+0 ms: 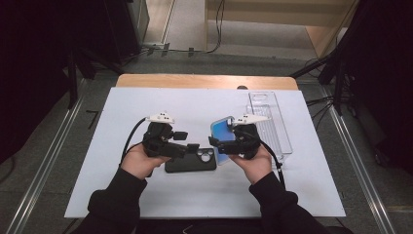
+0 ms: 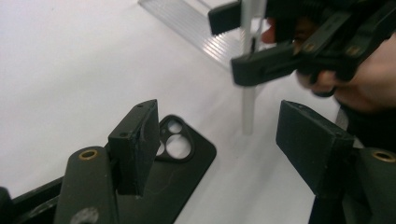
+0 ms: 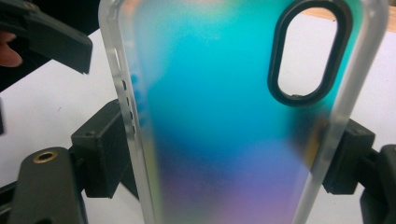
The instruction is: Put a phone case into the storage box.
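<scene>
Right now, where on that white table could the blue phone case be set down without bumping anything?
The white mat is bare at its far left, beyond the left gripper, and along the near edge between the sleeves. The middle is crowded: the black phone case lies flat there, the right gripper grips the blue phone case, and a clear plastic tray lines the right side.

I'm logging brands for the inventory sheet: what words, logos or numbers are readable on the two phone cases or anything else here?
None can be read.
Black phone case: plain, no print.
Blue iridescent phone case, held in the right gripper: no logo or text.
Clear plastic tray: no label visible.
</scene>
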A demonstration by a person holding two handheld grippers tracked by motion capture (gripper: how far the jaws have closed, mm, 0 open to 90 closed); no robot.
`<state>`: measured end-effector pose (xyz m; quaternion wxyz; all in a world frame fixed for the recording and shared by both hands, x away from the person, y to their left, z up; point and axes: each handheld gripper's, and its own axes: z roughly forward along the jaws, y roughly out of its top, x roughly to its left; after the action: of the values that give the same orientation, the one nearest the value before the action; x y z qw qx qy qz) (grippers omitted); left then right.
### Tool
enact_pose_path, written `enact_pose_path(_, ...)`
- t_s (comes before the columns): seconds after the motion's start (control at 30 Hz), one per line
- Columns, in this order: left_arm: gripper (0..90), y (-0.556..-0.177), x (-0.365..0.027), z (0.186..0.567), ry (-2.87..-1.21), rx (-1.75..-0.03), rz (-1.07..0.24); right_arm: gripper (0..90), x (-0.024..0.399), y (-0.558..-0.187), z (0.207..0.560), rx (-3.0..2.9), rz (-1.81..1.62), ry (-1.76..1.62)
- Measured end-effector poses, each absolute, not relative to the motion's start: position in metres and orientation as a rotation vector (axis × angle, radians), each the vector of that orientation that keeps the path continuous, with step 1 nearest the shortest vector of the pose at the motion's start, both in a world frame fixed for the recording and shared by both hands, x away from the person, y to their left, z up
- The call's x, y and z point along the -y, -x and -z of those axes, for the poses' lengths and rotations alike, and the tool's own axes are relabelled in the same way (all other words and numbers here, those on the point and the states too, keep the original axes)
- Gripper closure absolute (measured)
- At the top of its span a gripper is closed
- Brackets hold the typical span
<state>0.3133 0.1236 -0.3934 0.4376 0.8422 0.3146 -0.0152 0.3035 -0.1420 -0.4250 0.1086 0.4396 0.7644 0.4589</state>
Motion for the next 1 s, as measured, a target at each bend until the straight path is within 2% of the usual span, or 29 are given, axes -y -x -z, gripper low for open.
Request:
enact_pose_path(0.4,30.4,-0.302,-0.141,0.432,-2.128,-0.772,0.020,16.6,0.151,-0.304,0.421,-2.250,-1.375,-1.265)
enact_pose_path(1.0,30.4,-0.282,-0.170,0.455,-2.175,-0.793,0.027,16.6,0.163,-0.307,0.410,-2.285,-1.406,-1.197)
